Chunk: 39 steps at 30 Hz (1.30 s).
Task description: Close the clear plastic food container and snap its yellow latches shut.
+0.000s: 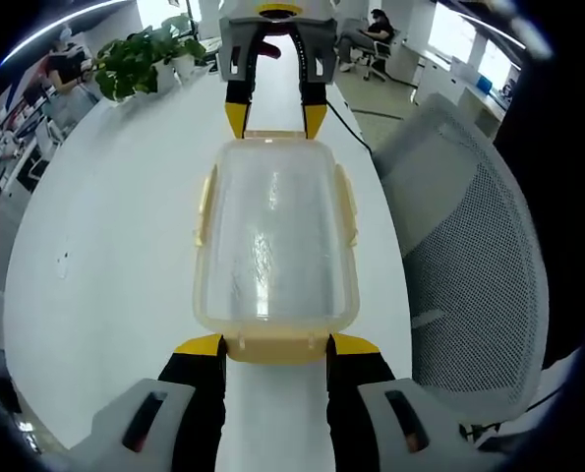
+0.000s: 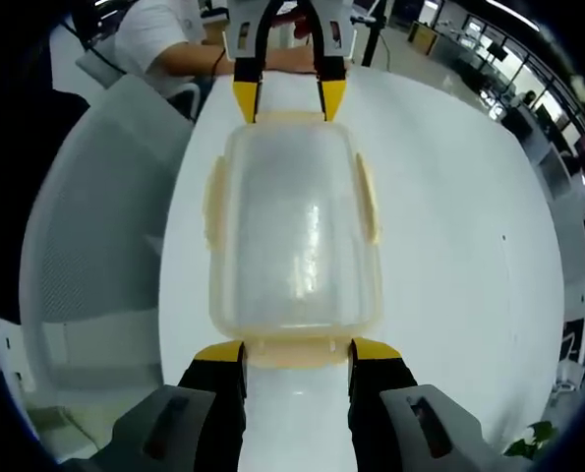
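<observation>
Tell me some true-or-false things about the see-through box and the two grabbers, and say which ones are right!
1. The lid is on the clear container. True.
2. The left gripper and the right gripper are at opposite ends of the container. True.
3. The container sits on a black table. False: the table is white.
4. The container is full of red fruit. False: nothing coloured shows inside.
5. A mesh-backed chair stands beside the table. True.
</observation>
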Tool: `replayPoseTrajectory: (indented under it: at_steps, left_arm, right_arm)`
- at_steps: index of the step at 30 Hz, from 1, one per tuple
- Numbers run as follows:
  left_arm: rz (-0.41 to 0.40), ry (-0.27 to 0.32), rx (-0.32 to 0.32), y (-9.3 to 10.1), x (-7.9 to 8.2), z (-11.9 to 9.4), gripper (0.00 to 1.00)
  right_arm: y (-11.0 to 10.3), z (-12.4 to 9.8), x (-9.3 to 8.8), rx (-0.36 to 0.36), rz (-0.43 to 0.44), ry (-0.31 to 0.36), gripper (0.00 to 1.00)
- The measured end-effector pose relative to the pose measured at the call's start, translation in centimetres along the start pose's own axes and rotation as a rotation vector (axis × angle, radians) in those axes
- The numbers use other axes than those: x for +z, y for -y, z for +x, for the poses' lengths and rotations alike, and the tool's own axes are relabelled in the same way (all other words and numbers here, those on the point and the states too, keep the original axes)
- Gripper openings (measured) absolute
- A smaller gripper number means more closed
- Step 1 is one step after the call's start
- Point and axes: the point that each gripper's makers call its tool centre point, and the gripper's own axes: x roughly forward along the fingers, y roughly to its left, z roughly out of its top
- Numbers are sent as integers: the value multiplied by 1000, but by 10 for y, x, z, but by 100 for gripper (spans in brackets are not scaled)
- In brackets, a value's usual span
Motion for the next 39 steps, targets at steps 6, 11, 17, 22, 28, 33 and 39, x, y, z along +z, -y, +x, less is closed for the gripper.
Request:
replayPoseTrajectory:
  at_steps: [6,11,17,22,28,33,39]
  left_arm:
    - [0,10,3,-3,7,5,39]
    - [-7,30,1,-3,14,10,39]
    - [-2,37,1,-6,20,15,39]
    - [3,35,-1,-10,24,20,39]
    - [6,41,4,-13,28,23,39]
    - [13,43,3,-16,30,26,39]
    - [13,56,2,-16,36,29,39]
  right_arm:
    - [2,-4,-8,-6,0,-10,39]
    - [4,-6,-16,0,0,-23,39]
    - [7,-4,-24,0,4,-26,40]
    - [9,-4,-30,-3,9,-32,40]
    - [12,-4,-36,-7,10,-43,40]
    - [13,-5,-40,-9,19,-42,40]
    - [13,-4,-47,-10,20,-48,40]
